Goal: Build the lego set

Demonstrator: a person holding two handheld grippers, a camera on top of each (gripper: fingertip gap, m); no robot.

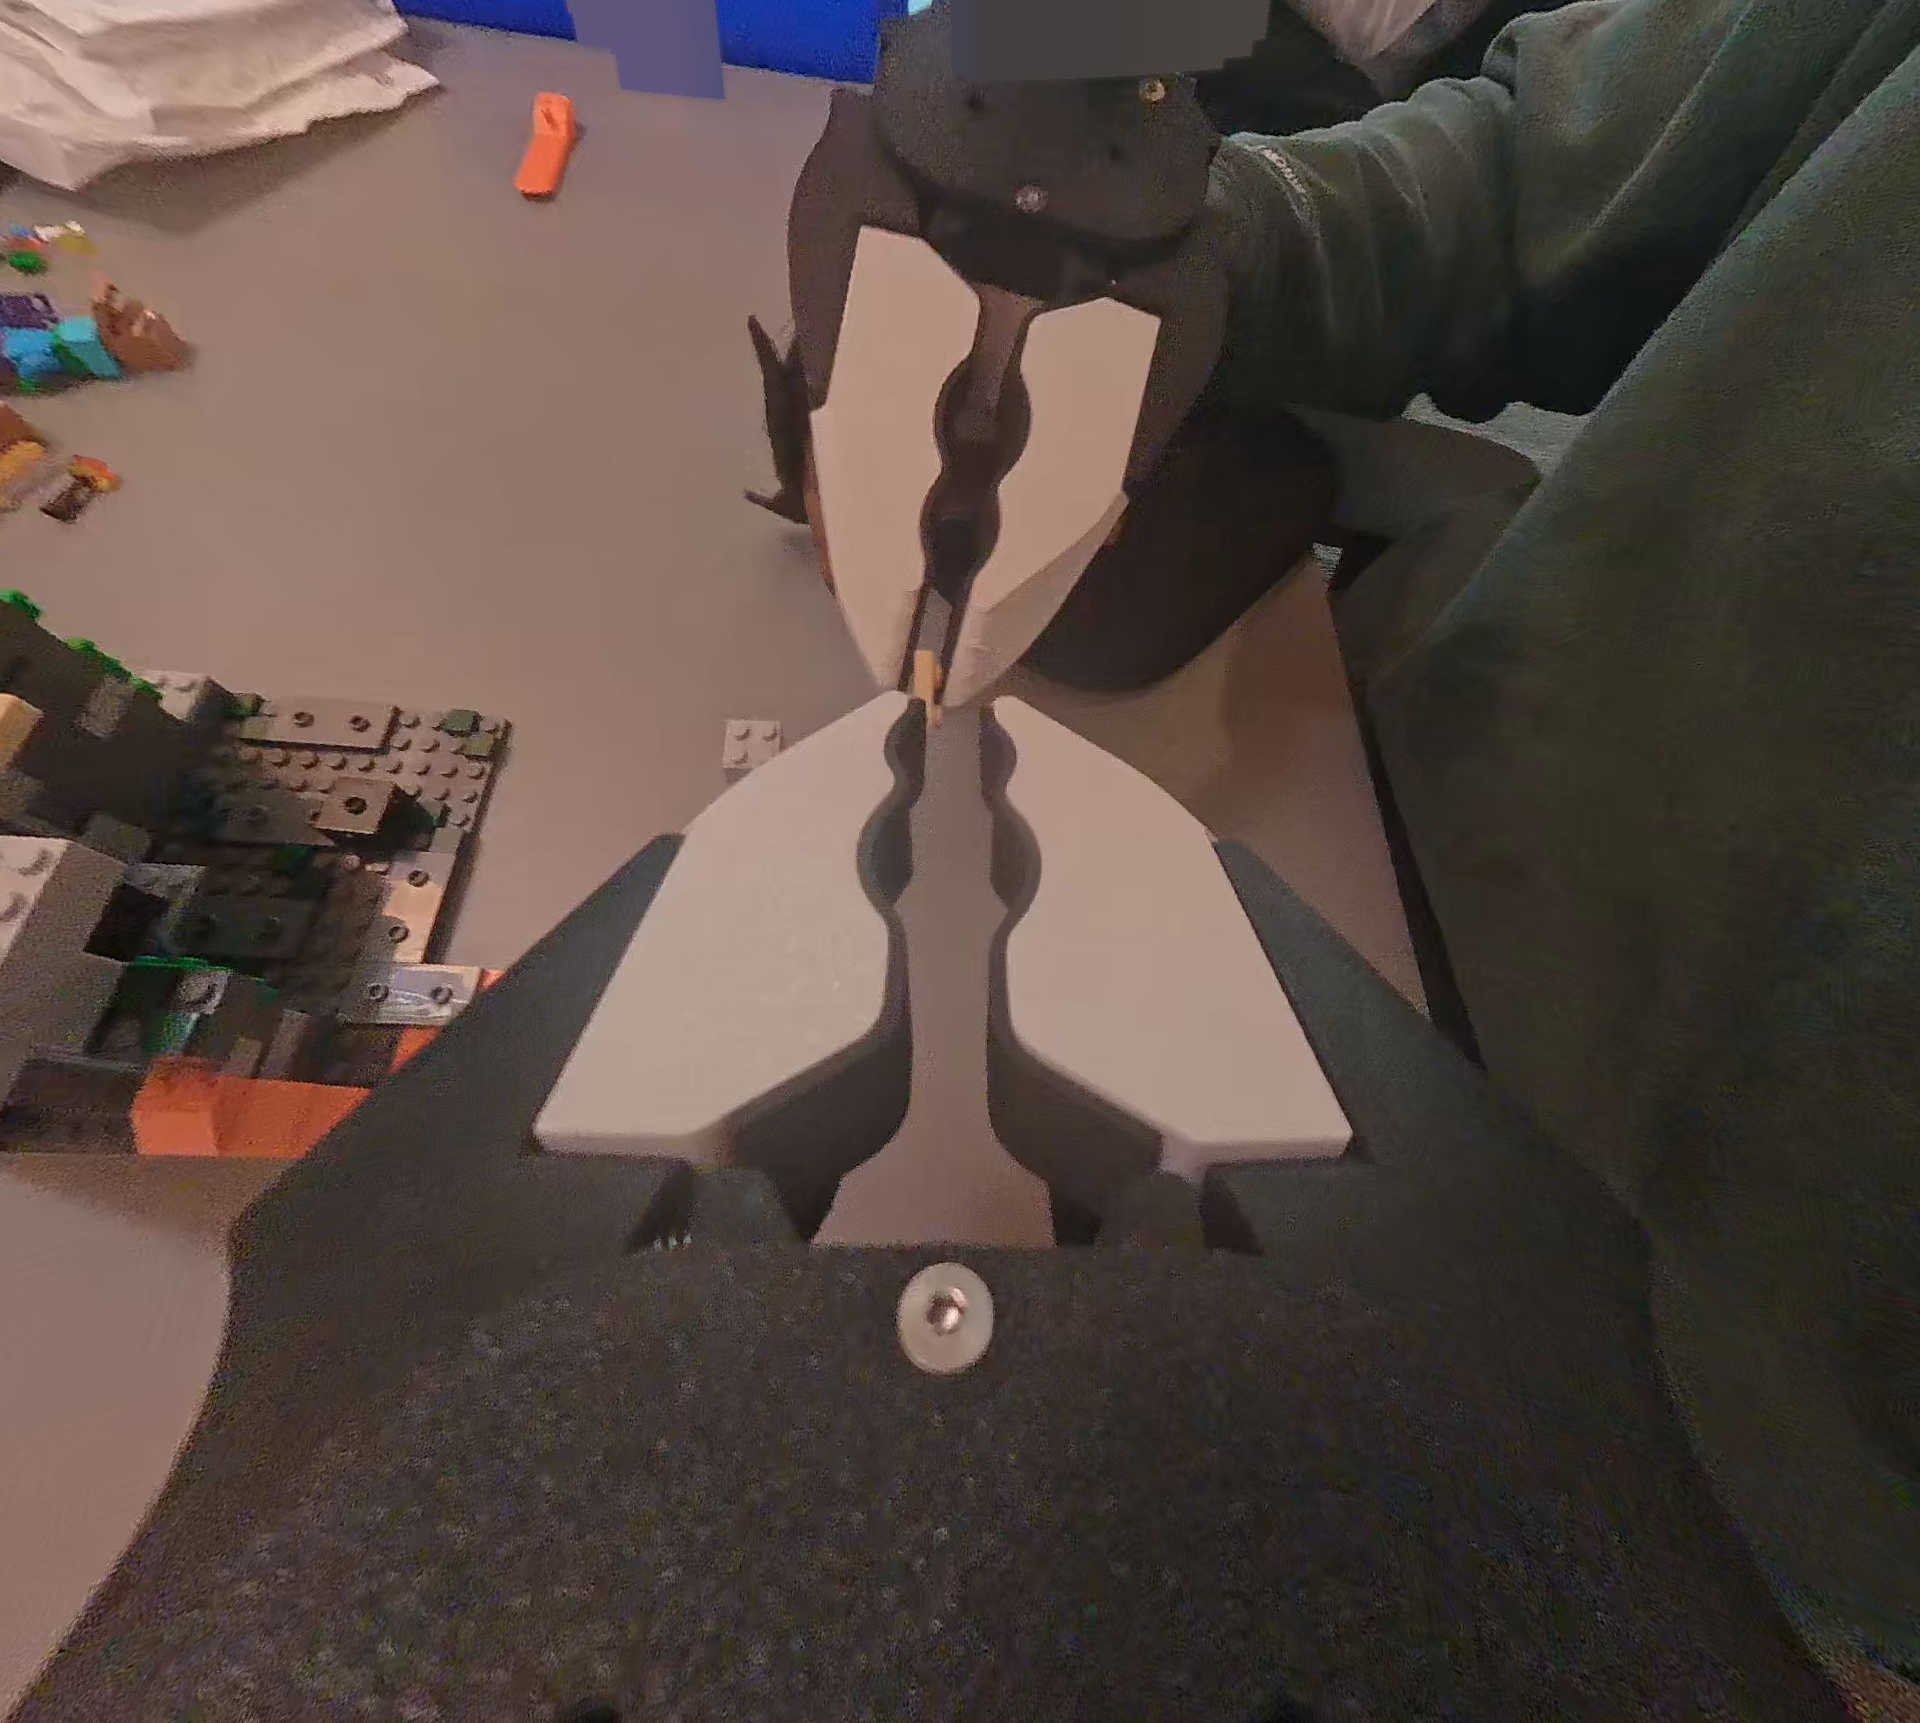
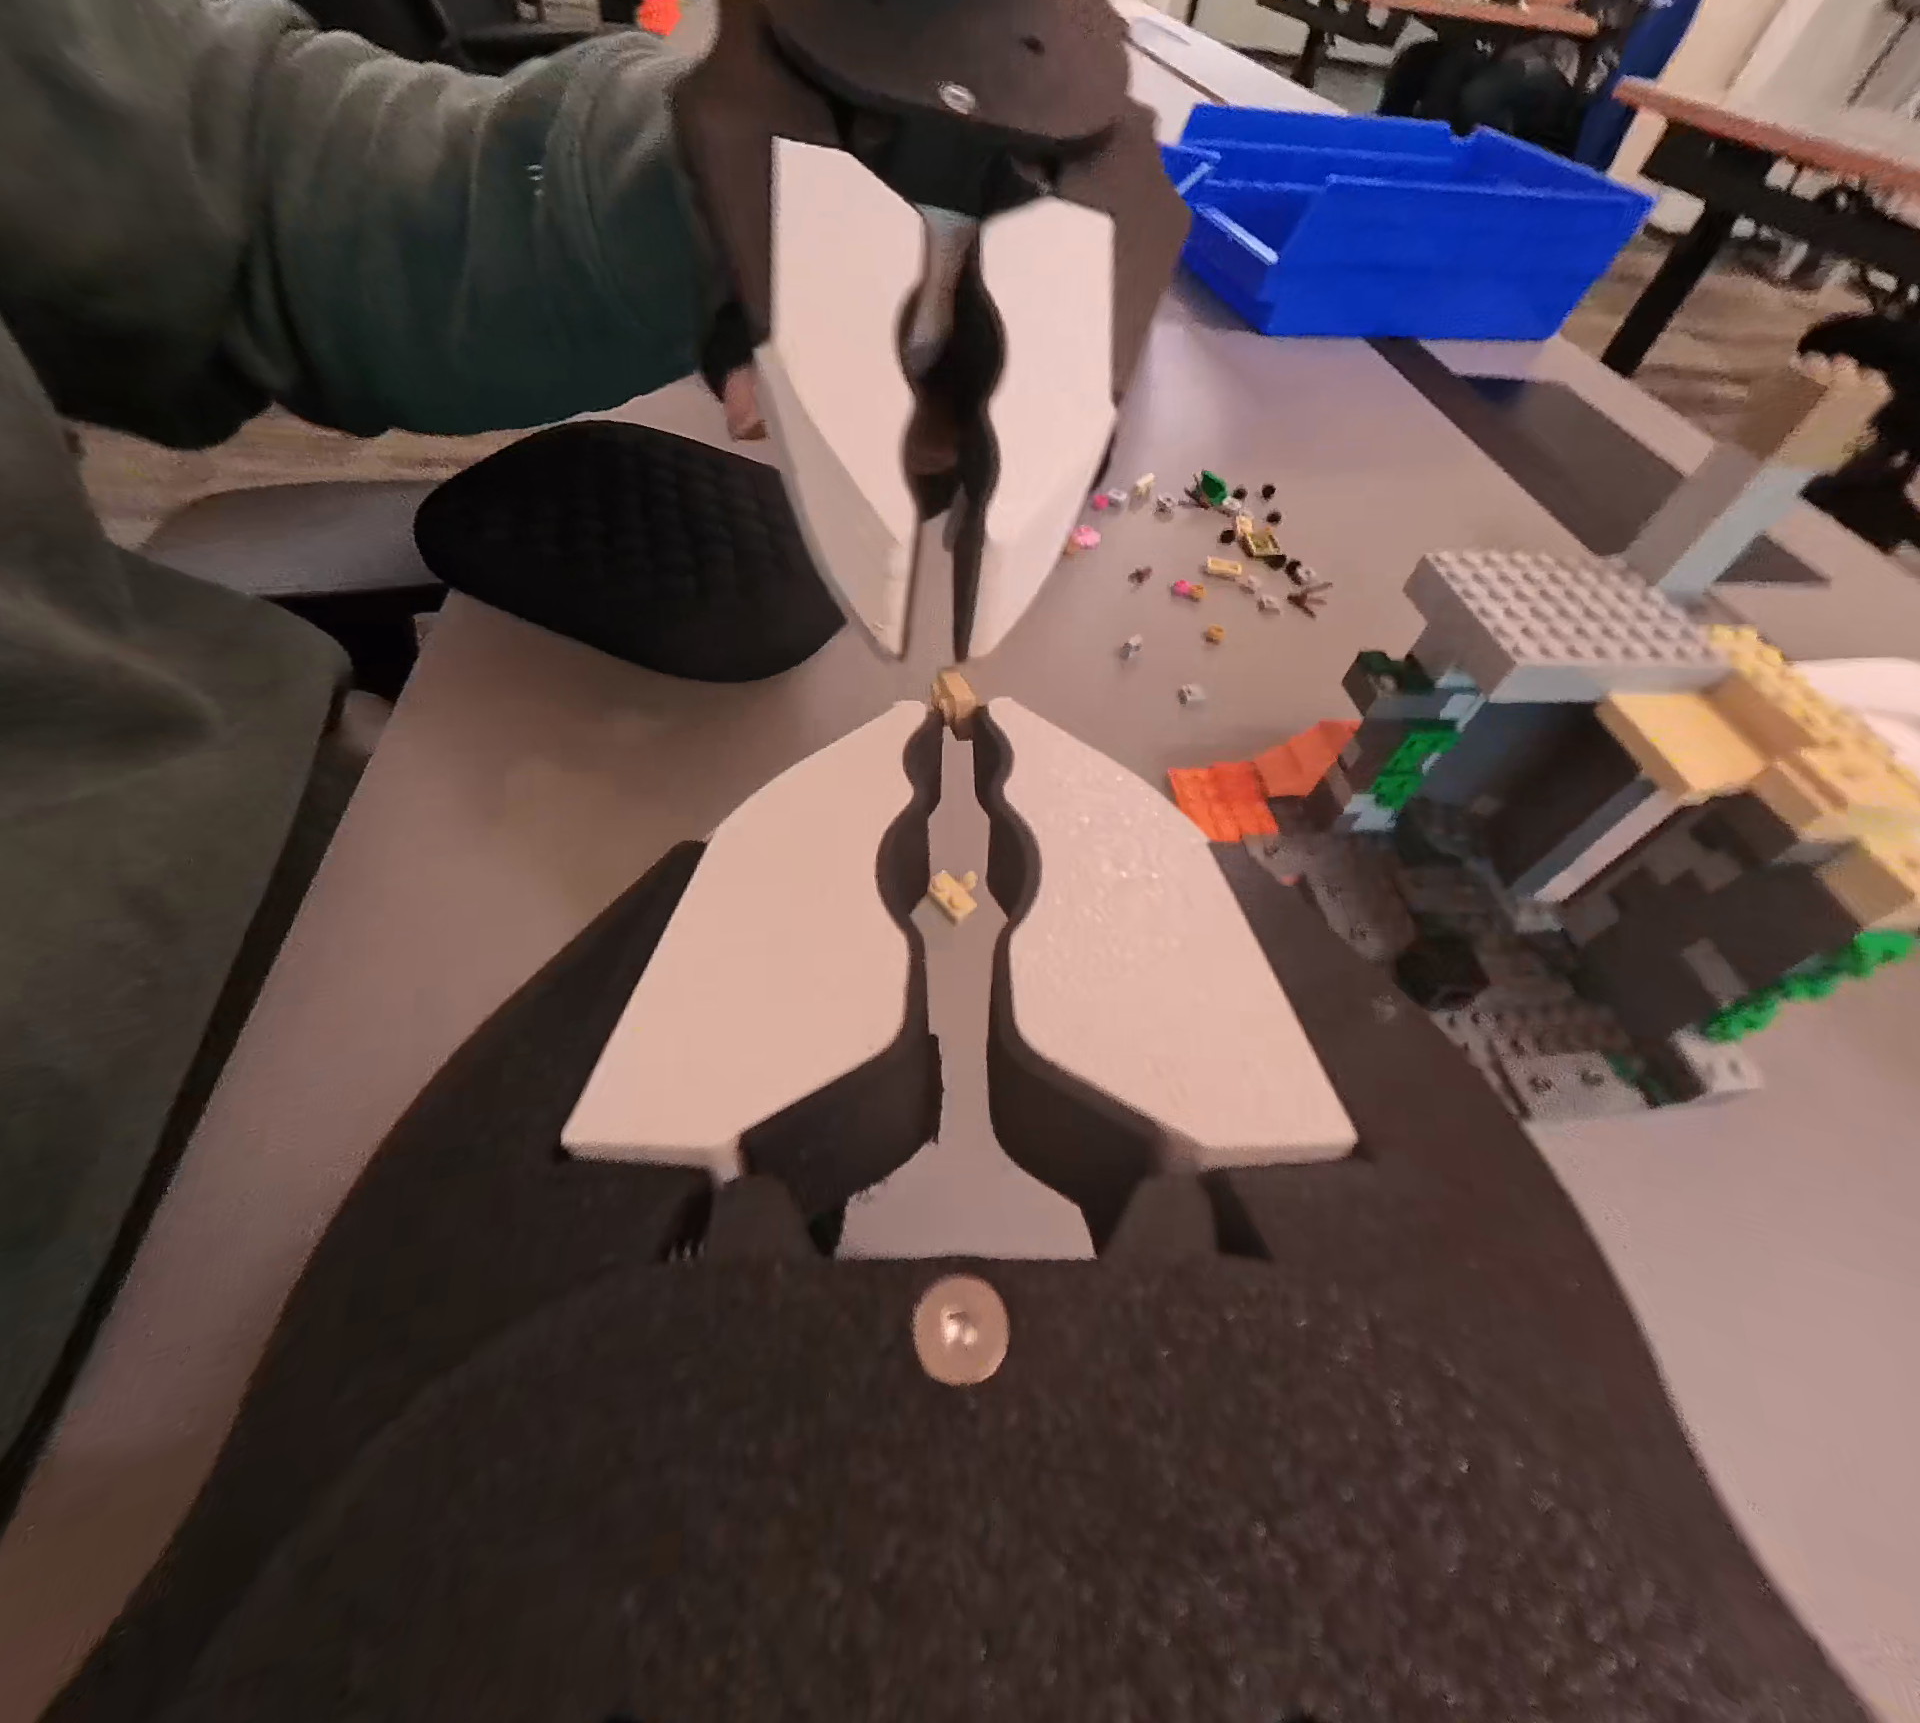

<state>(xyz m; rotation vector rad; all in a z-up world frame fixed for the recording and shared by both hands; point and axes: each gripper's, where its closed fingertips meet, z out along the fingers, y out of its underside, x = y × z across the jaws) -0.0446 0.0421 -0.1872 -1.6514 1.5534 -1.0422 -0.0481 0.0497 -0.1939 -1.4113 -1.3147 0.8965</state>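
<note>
At frame centre the right gripper [image 2: 957,709] pinches a small tan brick [image 2: 955,701] (nothing joined yet), while the left gripper [image 1: 943,715] stands slightly apart, empty.

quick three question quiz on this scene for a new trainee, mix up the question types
1. True or false: the right tool pinches a small tan brick piece at its fingertips.
2. What colour is the bin on the table? A red, B blue, C yellow.
3. Which tool's fingertips stand slightly apart with nothing between them?

Key: 1 true; 2 B; 3 the left tool.
</note>
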